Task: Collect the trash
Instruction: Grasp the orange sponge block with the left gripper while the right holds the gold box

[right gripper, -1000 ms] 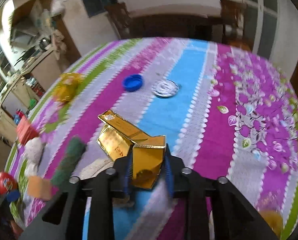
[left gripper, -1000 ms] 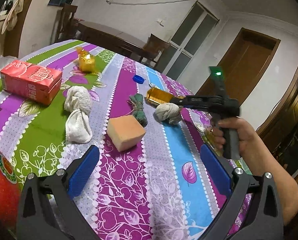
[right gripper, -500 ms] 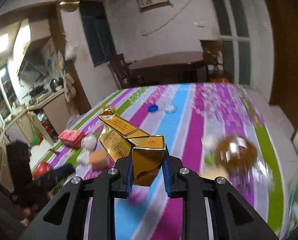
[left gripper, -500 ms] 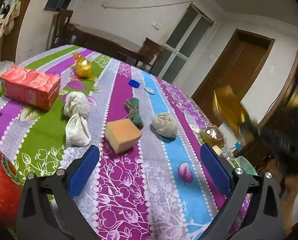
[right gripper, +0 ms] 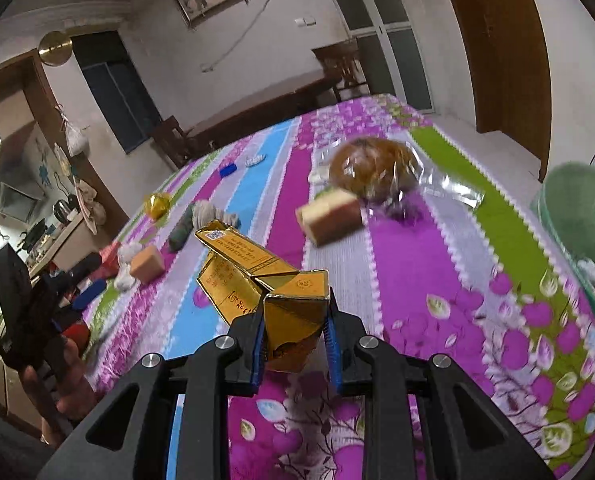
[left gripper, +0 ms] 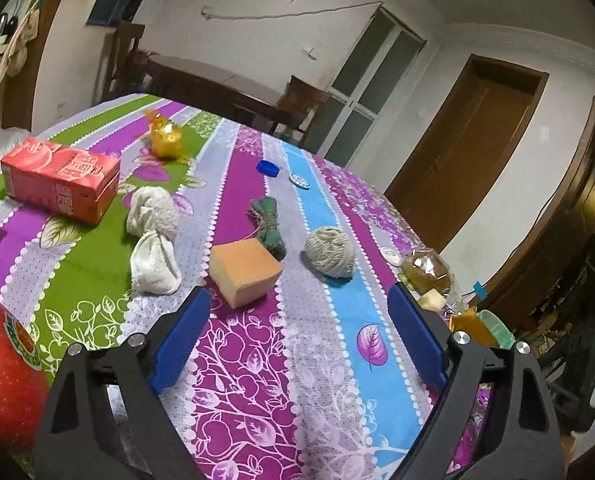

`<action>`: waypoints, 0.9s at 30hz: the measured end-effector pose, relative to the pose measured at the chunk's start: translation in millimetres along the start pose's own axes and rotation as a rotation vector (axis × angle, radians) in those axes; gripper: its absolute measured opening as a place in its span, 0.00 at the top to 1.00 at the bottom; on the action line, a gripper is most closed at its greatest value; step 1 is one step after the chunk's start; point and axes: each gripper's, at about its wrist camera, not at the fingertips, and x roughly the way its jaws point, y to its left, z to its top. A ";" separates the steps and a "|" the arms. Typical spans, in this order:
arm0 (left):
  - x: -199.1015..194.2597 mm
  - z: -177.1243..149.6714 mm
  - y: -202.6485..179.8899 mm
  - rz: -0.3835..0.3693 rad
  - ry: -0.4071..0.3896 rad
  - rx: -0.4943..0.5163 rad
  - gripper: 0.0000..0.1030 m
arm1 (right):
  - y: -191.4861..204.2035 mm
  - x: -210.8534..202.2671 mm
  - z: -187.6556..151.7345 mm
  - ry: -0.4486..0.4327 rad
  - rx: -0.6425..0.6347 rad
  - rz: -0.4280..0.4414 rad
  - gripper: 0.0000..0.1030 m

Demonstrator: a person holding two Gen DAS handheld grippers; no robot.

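Right claw (right gripper: 293, 354) is clamped narrow on a flattened gold carton (right gripper: 257, 276), held up off the table (right gripper: 409, 292) w/ the green bin (right gripper: 581, 216) just off the table edge to the right — so I'd judge this piece is mid-carry, not yet dropped. Left claw (left gripper: 297, 344) hangs above the near end of the table, jaws wide but they've just been closing a bit, nothing between the pads. Taking the orange sponge block (left gripper: 243, 272) as landmark: just behind it lies a green cord bundle (left gripper: 269, 228), to its right a pale yarn ball (left gripper: 331, 252), to its left two knotted white cloths (left gripper: 153, 240), further left a red drink carton (left gripper: 59, 180). Well behind the block sit a gold foil wrapper (left gripper: 165, 140), a blue cap (left gripper: 268, 168) and a small white lid (left gripper: 299, 181). Far right of it, near the table edge, a bagged brown bun (left gripper: 425, 270) & a small tan block (left gripper: 431, 301). Progress looks early — one item in hand, most clutter untouched; which bits count as trash can't be settled from here. Bin contents are too blurred to read.
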 end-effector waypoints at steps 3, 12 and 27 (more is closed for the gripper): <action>4.8 0.0 0.1 0.009 0.023 0.003 0.16 | -0.2 10.9 -10.2 0.035 -0.005 -0.013 0.72; 6.4 -0.9 3.2 0.018 0.034 -0.011 0.16 | 3.2 13.6 -17.0 0.063 -0.035 0.002 0.34; 8.4 -1.9 -0.9 0.018 0.055 -0.001 0.16 | 3.5 50.6 20.2 0.183 -0.125 0.033 0.28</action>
